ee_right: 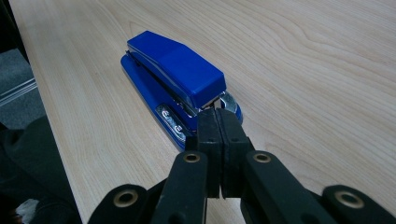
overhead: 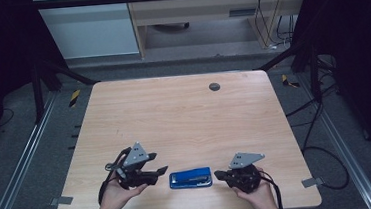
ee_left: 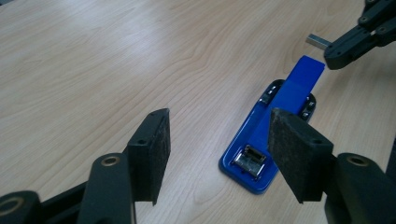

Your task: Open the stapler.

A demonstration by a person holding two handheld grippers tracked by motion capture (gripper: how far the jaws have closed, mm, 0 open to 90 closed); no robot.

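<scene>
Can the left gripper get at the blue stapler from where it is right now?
Probably yes. The left gripper is open, its jaws pointing at the stapler, with bare table between them. The shut right gripper sits at the stapler's far end, not in the way.

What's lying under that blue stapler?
Only the bare wooden table: the blue stapler rests flat on it, between the open left tool and the shut right tool. The patch directly beneath its base is covered, so unseen.

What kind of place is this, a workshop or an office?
Probably a lab recording rig: a bare wooden table on a dark metal frame, floor rails, loose cables, and one blue stapler.
</scene>
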